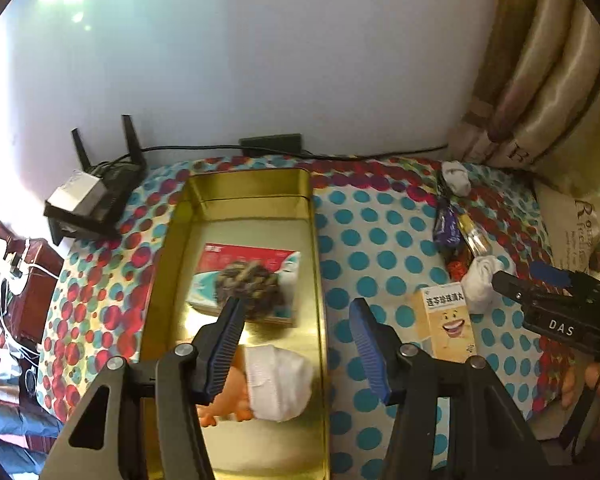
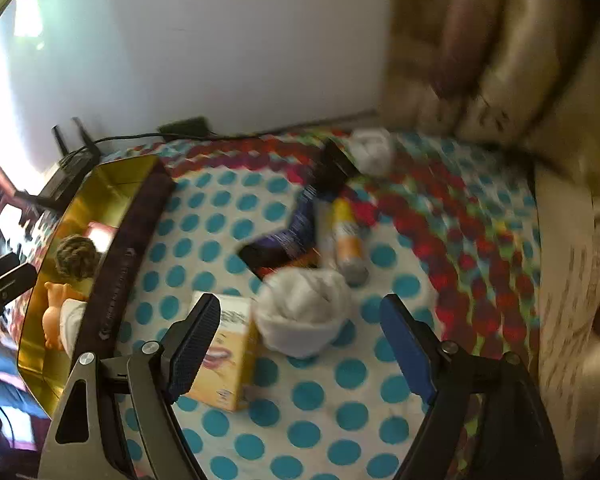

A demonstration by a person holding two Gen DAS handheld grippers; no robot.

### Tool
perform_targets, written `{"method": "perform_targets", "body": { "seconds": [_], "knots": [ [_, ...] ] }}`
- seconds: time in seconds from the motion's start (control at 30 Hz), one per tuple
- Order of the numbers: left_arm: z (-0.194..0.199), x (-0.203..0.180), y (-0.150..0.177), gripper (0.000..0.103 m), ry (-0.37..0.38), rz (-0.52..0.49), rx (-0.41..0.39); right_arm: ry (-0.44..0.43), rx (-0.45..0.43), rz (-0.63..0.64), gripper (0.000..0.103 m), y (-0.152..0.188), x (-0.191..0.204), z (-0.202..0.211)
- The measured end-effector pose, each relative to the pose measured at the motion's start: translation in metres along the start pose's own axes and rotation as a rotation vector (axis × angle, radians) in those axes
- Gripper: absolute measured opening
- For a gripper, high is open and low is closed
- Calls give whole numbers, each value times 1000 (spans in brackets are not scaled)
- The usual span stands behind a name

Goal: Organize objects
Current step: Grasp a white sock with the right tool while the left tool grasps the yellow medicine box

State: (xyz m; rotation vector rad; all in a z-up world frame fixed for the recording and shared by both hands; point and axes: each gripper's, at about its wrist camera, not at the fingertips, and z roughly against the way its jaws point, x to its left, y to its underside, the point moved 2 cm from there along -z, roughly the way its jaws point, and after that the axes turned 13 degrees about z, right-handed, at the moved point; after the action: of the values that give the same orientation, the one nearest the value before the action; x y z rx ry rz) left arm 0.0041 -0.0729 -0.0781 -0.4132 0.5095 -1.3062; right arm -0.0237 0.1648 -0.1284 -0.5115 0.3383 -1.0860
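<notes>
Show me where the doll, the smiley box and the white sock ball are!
doll (image 1: pixel 278 384), left wrist view, on its white wrapped middle inside the gold tin.
smiley box (image 1: pixel 446 322), left wrist view, on its front face.
white sock ball (image 2: pixel 302 312), right wrist view, on its rounded top.

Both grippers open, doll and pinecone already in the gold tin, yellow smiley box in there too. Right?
Not quite: the yellow smiley box is outside the gold tin, on the dotted cloth beside it, as the left wrist view shows. The doll and pinecone are in the tin, and left gripper and right gripper are open.
</notes>
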Motion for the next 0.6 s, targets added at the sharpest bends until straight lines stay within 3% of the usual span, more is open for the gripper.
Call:
{"method": "perform_targets", "body": {
  "seconds": [0.37, 0.5, 0.6],
  "knots": [
    [-3, -24, 3, 56, -10, -73, 22, -35, 31, 3, 80, 5, 0, -25],
    [-4, -31, 3, 56, -13, -91, 21, -40, 52, 10, 74, 4, 2, -37],
    [-5, -35, 3, 56, -16, -93, 25, -55, 57, 2, 57, 5, 2, -43]
  ]
}}
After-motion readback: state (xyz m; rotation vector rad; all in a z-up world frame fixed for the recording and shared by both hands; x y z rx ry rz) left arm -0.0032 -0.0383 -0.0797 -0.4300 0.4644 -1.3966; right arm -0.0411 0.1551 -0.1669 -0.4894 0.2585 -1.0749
